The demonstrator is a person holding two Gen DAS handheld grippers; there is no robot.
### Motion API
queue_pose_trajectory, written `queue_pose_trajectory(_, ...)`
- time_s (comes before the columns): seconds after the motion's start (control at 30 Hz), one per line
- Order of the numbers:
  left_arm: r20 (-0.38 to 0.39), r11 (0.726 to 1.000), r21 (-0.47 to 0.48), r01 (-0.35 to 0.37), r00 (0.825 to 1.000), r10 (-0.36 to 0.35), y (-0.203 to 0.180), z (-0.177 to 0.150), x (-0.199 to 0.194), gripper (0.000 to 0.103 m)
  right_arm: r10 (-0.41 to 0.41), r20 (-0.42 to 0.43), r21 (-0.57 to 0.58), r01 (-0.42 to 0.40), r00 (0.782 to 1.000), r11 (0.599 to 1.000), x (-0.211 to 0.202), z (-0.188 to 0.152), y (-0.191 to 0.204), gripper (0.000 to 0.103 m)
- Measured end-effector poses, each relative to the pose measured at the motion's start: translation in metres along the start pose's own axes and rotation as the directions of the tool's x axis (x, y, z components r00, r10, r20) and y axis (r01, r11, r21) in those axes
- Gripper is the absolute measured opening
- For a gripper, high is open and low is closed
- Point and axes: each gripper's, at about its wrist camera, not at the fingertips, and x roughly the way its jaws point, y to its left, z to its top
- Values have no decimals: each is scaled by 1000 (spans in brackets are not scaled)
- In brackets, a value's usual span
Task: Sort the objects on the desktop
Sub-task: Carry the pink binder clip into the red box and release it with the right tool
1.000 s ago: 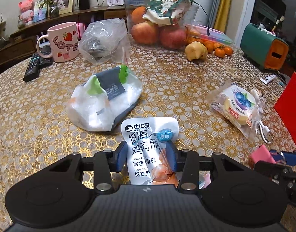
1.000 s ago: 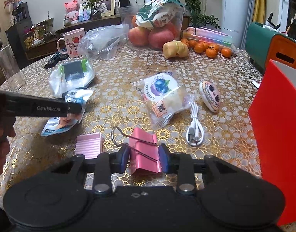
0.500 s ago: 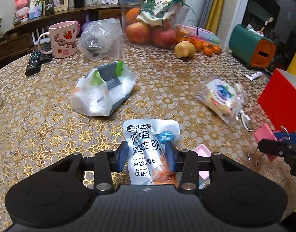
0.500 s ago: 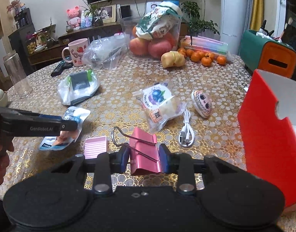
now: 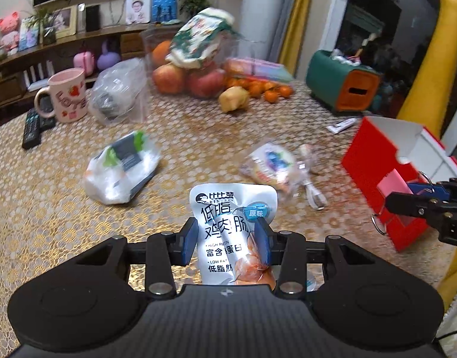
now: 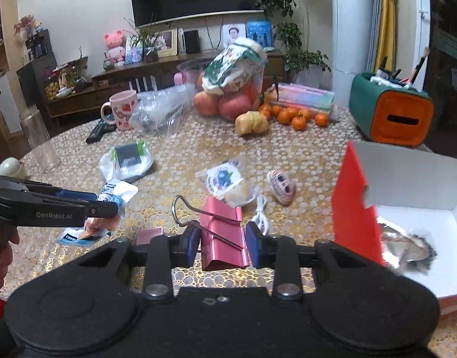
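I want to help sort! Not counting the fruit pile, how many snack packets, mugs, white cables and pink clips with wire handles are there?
Snack packets: 2 (chicken pouch, blueberry packet)
Pink mug: 1
White cable: 1
Pink binder clip: 1
Total: 5

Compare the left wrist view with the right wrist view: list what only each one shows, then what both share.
Only the left wrist view shows the left claw closed on the white snack pouch head-on, and a small white tube on the table.

Only the right wrist view shows the inside of the red box, holding a silvery packet, plus the face-printed pebble, the clear glass bottle and the right claw closed on the pink binder clip.

Both show the pink mug, the apples, the blueberry snack bag and the white cable.
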Motion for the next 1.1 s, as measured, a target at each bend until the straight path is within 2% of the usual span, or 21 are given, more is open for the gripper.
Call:
queue_pose_trajectory(0.27, 37, 997, 63, 54, 998, -56, -44, 19, -21, 40, -22, 59, 22, 21, 998, 1000, -35, 8, -24, 32)
queue_pose_trajectory(0.6, 43, 984, 138, 111, 992, -118, -109, 37, -18, 40, -76, 97, 67, 70, 992, 995, -64, 4, -69, 32)
queue_pose_trajectory(1.1, 12, 936, 284, 207, 976, -219, -223, 60, 13, 40, -230, 99, 171, 211, 968, 962, -91, -16, -172, 32)
